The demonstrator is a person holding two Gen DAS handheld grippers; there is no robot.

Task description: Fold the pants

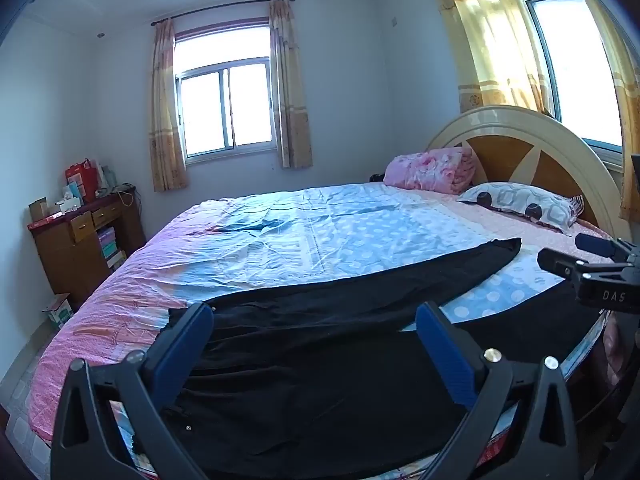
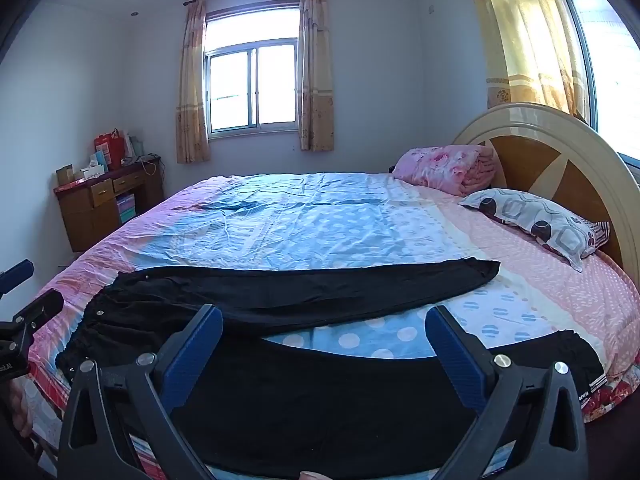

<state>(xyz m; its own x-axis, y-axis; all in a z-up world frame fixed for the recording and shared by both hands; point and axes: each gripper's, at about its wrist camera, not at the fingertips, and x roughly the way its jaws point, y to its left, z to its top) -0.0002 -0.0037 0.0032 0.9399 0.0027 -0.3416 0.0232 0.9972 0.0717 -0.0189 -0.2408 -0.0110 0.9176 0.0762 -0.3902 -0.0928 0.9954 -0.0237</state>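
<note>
While both tools hover, black pants lie spread on the bed.
Left gripper and right gripper, lower centre: fingers released, grasping nothing.

I see the pants as plain black, with small white stripes and lettering at one cuff. My bedsheet runs pale blue with white polka dots down the middle and pink with fine white specks along its sides. The pillow is grey-white with dark brown circles and grey hexagon outlines; the folded blanket is pink with a floral print. The headboard is cream with amber-brown wood panels. The curtains are tan-orange with paler bands. Both my grippers show black frames and blue pads, and the cabinet is brown
</note>
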